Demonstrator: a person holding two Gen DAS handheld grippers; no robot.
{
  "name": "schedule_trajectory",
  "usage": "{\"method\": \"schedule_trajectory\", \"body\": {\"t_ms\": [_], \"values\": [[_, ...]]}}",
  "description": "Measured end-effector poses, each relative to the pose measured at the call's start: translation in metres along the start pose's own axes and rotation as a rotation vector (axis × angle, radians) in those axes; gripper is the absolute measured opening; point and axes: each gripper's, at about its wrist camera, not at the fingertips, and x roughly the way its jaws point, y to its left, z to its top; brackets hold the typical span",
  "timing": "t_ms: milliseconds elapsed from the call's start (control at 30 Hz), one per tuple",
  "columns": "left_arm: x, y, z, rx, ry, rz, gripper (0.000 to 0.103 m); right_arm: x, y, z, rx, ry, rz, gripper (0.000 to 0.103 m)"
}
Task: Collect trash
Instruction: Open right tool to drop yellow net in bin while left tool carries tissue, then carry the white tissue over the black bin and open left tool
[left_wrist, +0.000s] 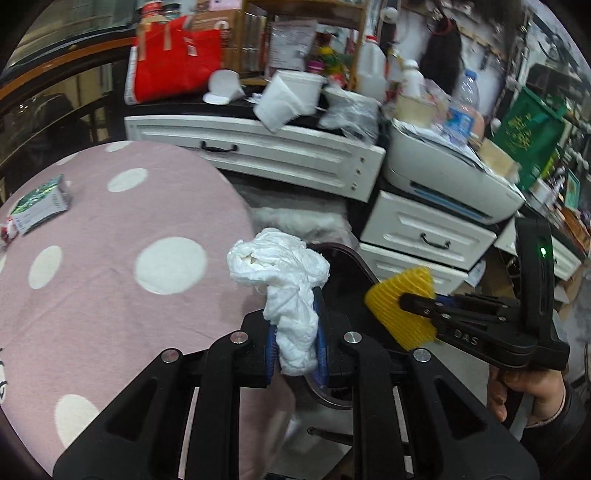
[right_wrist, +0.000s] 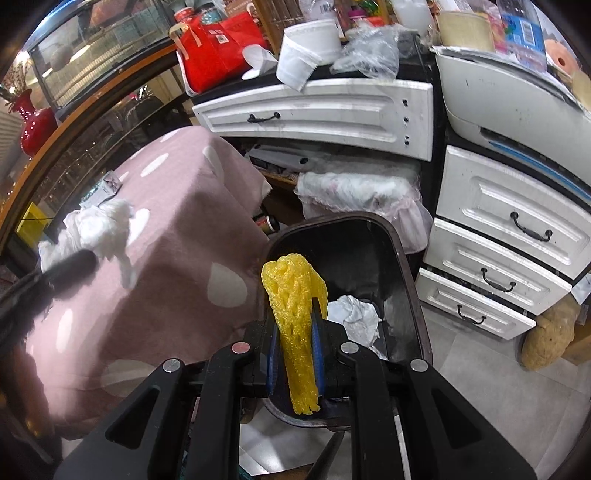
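My left gripper is shut on a crumpled white tissue and holds it at the right edge of the pink dotted table, beside the dark trash bin. My right gripper is shut on a yellow foam net and holds it over the open trash bin, which has a white tissue inside. The right gripper with its yellow net shows in the left wrist view. The left gripper and its tissue show blurred in the right wrist view.
A small green and white box lies on the table's far left. White drawers and a cluttered desk stand behind the bin. A printer sits on the drawers. Grey floor tiles lie to the right.
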Motion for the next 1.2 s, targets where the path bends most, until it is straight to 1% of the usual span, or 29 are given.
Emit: {"method": "schedule_trajectory", "body": {"t_ms": [133, 233, 333, 367, 400, 433, 467, 500, 600, 667, 800, 933, 1067, 1200], "values": [[0.017, -0.020, -0.005, 0.047, 0.036, -0.015, 0.018, 0.011, -0.010, -0.003, 0.026, 0.033, -0.006, 0.015], [0.029, -0.034, -0.010, 0.077, 0.062, -0.022, 0.018, 0.024, -0.022, -0.006, 0.079, 0.072, 0.020, 0.016], [0.041, -0.043, -0.015, 0.106, 0.086, -0.021, 0.018, 0.037, -0.031, -0.010, 0.119, 0.102, 0.029, 0.017], [0.045, -0.045, -0.017, 0.111, 0.093, -0.019, 0.018, 0.044, -0.034, -0.013, 0.130, 0.117, 0.031, 0.022], [0.048, -0.047, -0.019, 0.113, 0.101, -0.019, 0.018, 0.049, -0.036, -0.014, 0.137, 0.124, 0.029, 0.035], [0.053, -0.049, -0.021, 0.114, 0.111, -0.018, 0.018, 0.054, -0.040, -0.016, 0.151, 0.128, 0.023, 0.043], [0.057, -0.050, -0.023, 0.117, 0.122, -0.016, 0.018, 0.058, -0.043, -0.018, 0.162, 0.130, 0.016, 0.053], [0.060, -0.052, -0.024, 0.120, 0.128, -0.013, 0.018, 0.061, -0.045, -0.020, 0.170, 0.131, 0.009, 0.057], [0.068, -0.054, -0.029, 0.133, 0.147, -0.007, 0.018, 0.066, -0.051, -0.024, 0.181, 0.148, -0.008, 0.057], [0.073, -0.057, -0.031, 0.143, 0.157, -0.005, 0.018, 0.063, -0.055, -0.023, 0.181, 0.142, -0.022, 0.057], [0.084, -0.063, -0.036, 0.160, 0.179, -0.001, 0.018, 0.051, -0.059, -0.018, 0.164, 0.104, -0.060, 0.060], [0.097, -0.071, -0.041, 0.185, 0.193, 0.002, 0.018, 0.034, -0.064, -0.010, 0.148, 0.045, -0.114, 0.062], [0.112, -0.075, -0.045, 0.190, 0.224, 0.006, 0.018, 0.023, -0.074, -0.006, 0.163, 0.013, -0.136, 0.063], [0.124, -0.079, -0.048, 0.203, 0.242, 0.012, 0.018, 0.019, -0.082, -0.005, 0.186, 0.001, -0.149, 0.063]]}}
